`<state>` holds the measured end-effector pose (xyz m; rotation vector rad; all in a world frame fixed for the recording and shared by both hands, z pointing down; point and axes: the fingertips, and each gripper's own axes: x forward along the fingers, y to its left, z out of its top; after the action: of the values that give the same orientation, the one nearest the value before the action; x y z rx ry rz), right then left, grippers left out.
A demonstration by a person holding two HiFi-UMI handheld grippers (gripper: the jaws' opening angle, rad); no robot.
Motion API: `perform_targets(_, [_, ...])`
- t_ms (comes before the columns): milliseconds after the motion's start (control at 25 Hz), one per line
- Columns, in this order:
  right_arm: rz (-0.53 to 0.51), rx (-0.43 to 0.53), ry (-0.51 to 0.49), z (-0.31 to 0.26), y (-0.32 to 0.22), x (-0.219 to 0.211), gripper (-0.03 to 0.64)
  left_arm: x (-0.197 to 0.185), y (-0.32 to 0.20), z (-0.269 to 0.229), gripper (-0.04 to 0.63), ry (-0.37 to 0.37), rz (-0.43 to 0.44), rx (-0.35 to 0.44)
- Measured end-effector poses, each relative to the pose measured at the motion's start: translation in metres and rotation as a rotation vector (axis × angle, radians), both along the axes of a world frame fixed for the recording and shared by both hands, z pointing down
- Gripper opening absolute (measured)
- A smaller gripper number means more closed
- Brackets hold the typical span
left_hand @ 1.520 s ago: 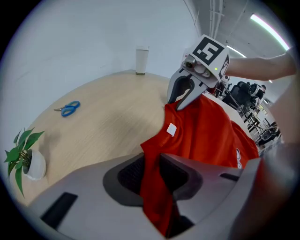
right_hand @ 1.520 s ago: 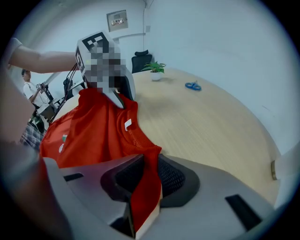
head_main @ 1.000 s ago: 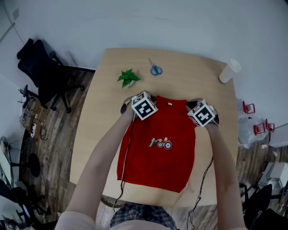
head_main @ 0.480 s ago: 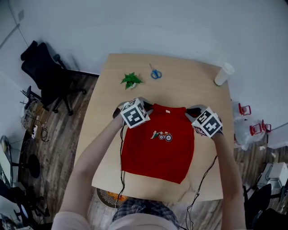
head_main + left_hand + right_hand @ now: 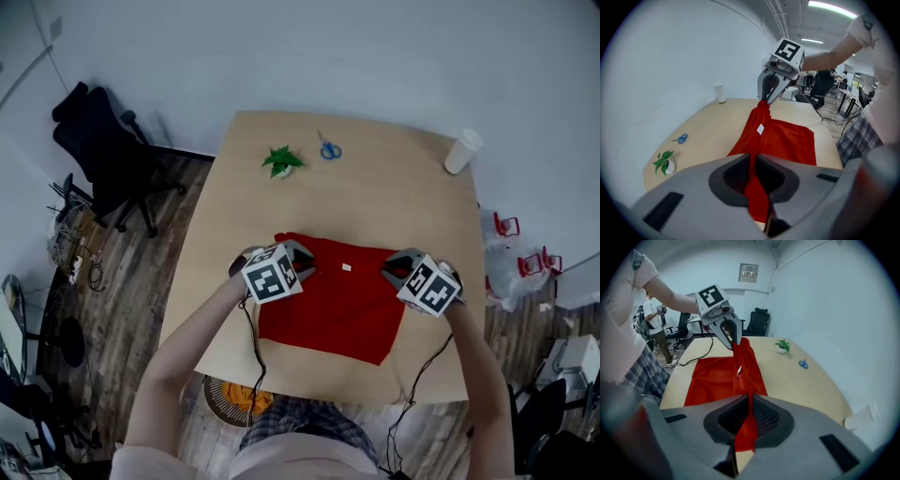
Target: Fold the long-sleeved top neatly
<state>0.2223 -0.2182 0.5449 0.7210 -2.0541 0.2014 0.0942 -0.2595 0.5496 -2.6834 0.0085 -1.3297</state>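
Observation:
The red long-sleeved top (image 5: 339, 307) lies on the wooden table (image 5: 375, 202), its upper edge lifted and folded back over the lower part. My left gripper (image 5: 300, 262) is shut on that edge at the left, red cloth pinched between its jaws (image 5: 752, 176). My right gripper (image 5: 392, 270) is shut on the same edge at the right, cloth between its jaws (image 5: 749, 416). The edge hangs stretched between the two grippers above the table. A white label (image 5: 346, 268) shows near the middle of the cloth. The printed picture is hidden.
A small green plant (image 5: 282, 160), blue scissors (image 5: 329, 150) and a white cup (image 5: 462, 151) stand on the far part of the table. A black office chair (image 5: 103, 150) is at the left on the wooden floor. Cables hang from both grippers.
Both grippers have moved toward the person and up a little, carrying the top's upper edge with them. The top has folded over itself, and its printed picture has gone out of sight.

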Motion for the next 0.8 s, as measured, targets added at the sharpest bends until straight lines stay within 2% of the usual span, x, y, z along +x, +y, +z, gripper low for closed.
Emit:
perform_targets(360, [-0.096, -0.061, 0.006, 0.018, 0.087, -0.043, 0.041, -0.039, 0.077, 0.013, 0.038, -0.036, 0.039, -0.068])
perform_targets(800, [-0.182, -0.155, 0.001, 0.045, 0.163, -0.077, 0.043, -0.073, 0.156, 0.042, 0.038, -0.088, 0.09, -0.145])
